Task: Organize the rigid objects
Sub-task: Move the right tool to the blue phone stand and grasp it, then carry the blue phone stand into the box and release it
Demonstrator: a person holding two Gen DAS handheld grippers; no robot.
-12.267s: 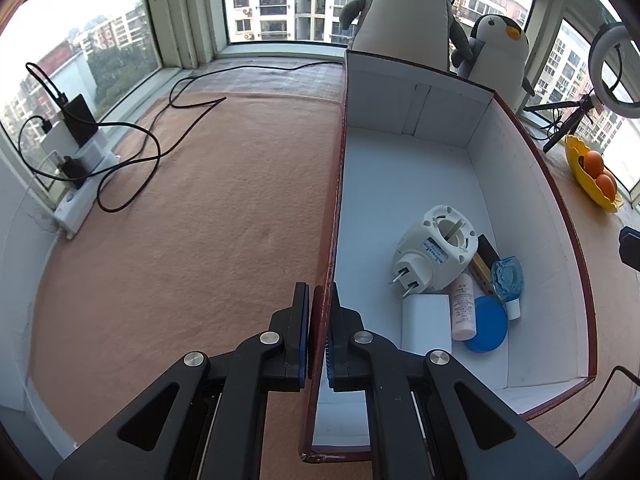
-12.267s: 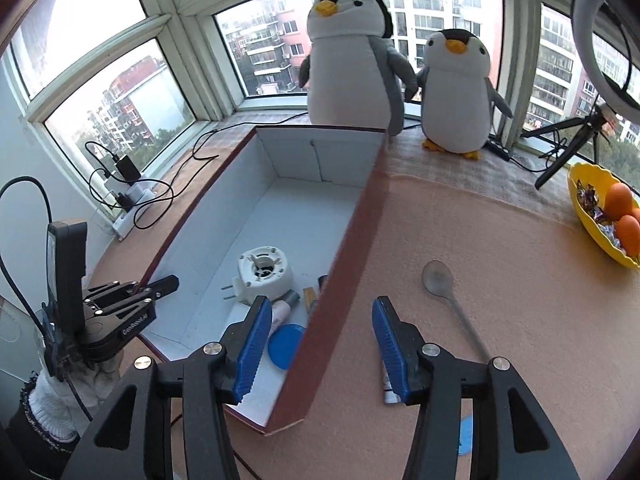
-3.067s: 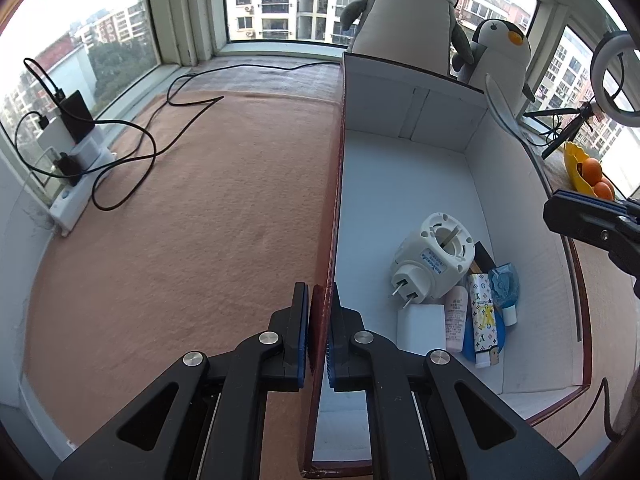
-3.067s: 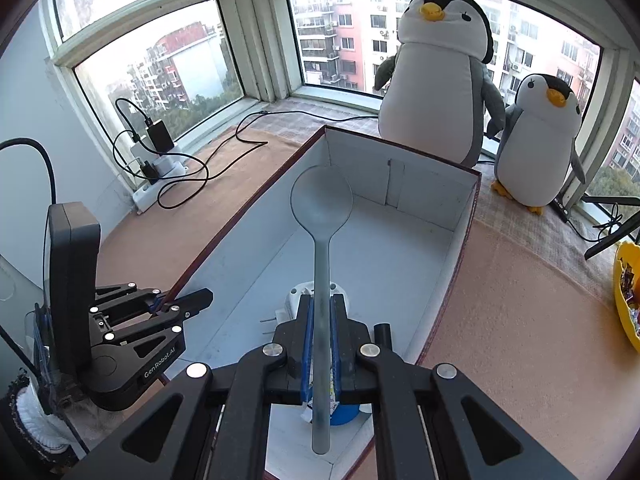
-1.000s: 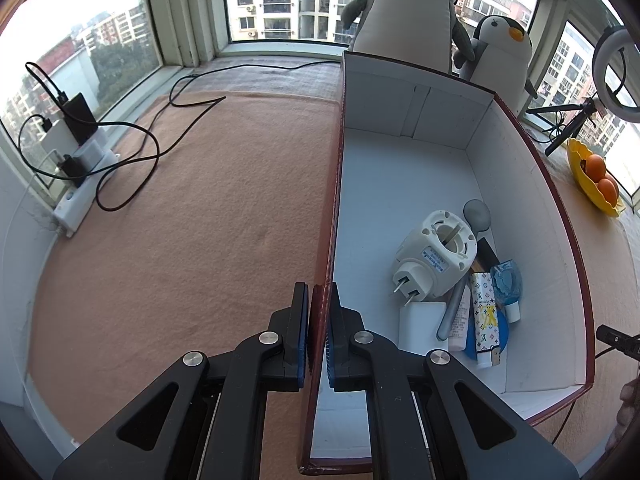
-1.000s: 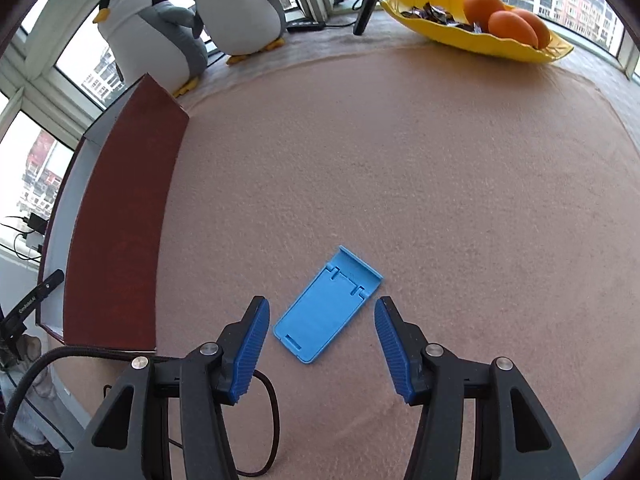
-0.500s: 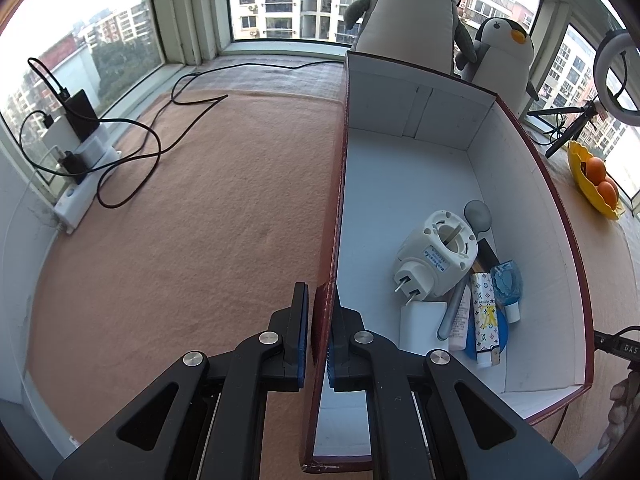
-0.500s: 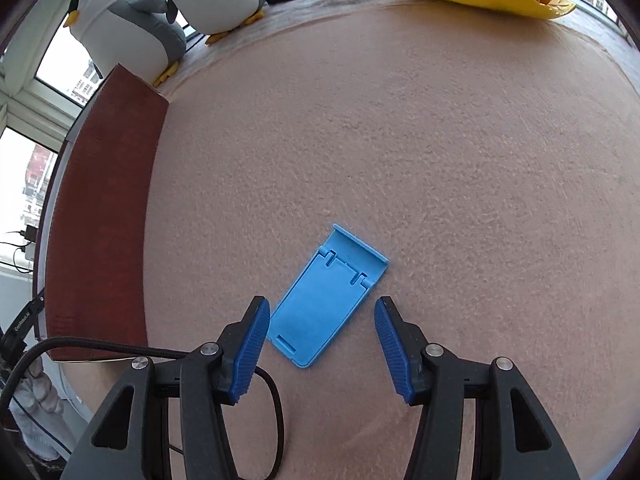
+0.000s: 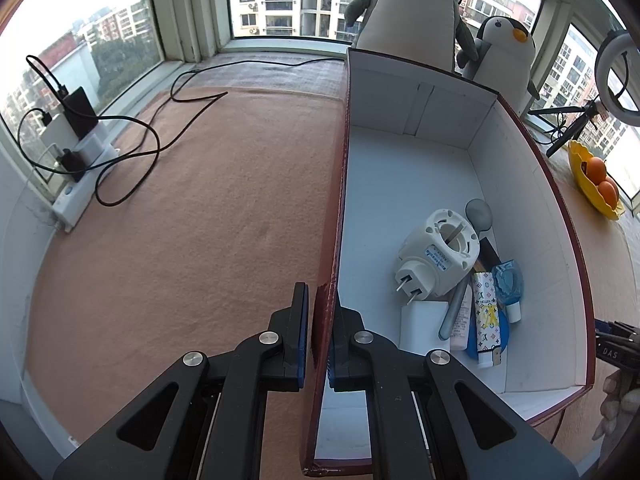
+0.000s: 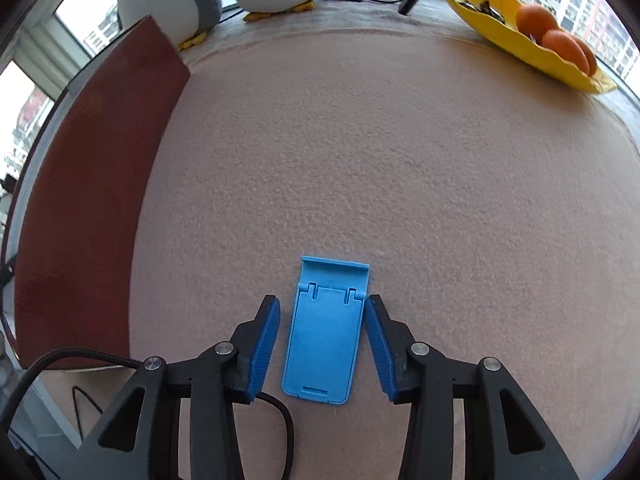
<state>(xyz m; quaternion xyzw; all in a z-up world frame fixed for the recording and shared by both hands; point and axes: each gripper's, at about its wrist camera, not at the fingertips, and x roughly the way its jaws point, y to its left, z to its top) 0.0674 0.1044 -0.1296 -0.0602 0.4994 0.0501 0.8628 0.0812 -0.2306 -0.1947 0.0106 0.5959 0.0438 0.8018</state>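
A: What is each hand-held gripper doing?

B: The left hand-held gripper (image 9: 316, 336) is pinched almost closed on the near part of the left wall of the box (image 9: 339, 216) — one pad outside, one inside. The right hand-held gripper (image 10: 320, 344) is spread wide, its blue fingers on either side of a blue phone stand (image 10: 325, 330) lying flat on the tabletop (image 10: 400, 168). The right finger looks to be just touching the stand's edge; the left one stands just apart. It holds nothing.

A: And inside the box?

B: Toward its near right corner there is a pile: a white plug adapter (image 9: 438, 258), a spoon (image 9: 476, 216) with its bowl behind the adapter and its handle running under it, a patterned tube (image 9: 486, 318), a white block (image 9: 422, 322) and a pale blue bottle (image 9: 509, 284). A blue disc under the tubes is mostly covered.

A: Anything hard to make out?

B: In the left wrist view the right hand-held gripper is cut off at the right edge of the frame — only a dark tip and part of a hand. A black cable (image 10: 80, 360) runs out of the right wrist view at the lower left.

A: The room?

B: A pinkish-brown felt mat covers the tabletop. Windows all round, apartment blocks outside. Two penguin toys (image 9: 408, 12) stand behind the box, a yellow dish (image 10: 520, 44) with oranges sits near the far right edge, and a power strip (image 9: 80, 184) with chargers lies at the left edge.
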